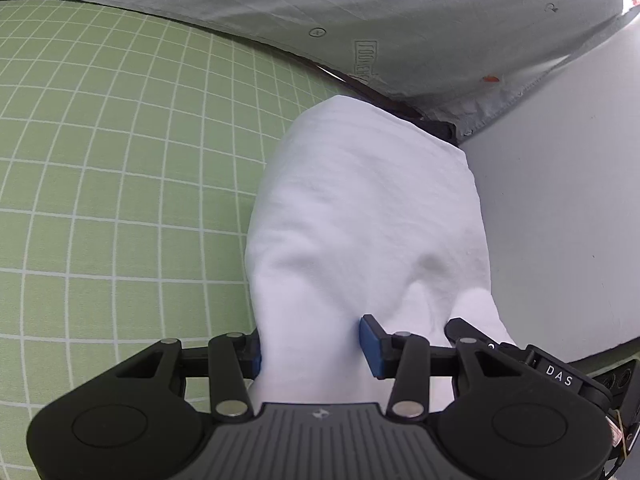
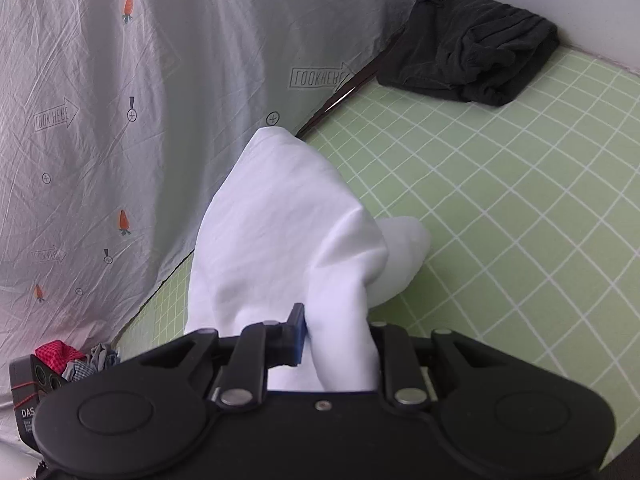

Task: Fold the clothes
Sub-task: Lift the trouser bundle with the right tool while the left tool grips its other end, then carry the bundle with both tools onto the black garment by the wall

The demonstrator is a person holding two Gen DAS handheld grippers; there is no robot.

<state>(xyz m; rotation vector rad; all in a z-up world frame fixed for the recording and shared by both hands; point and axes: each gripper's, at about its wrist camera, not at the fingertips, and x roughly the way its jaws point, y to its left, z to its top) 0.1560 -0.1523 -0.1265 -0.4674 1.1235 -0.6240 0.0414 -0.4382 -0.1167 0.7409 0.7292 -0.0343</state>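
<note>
A white garment (image 1: 360,208) hangs bunched between both grippers above a green grid mat (image 1: 120,180). My left gripper (image 1: 312,348) is shut on one end of it, with blue pads pressing the cloth. My right gripper (image 2: 336,336) is shut on the white garment (image 2: 288,224) too, and the cloth drapes forward over the mat (image 2: 500,220). The right gripper's right finger is hidden by the cloth. A folded black garment (image 2: 468,56) lies on the mat's far corner.
A grey printed sheet (image 2: 120,120) with carrots and arrows lies beside the mat and shows in the left wrist view (image 1: 400,12). A pile of red and checked clothes (image 2: 76,356) lies at lower left. A white wall (image 1: 560,220) borders the mat.
</note>
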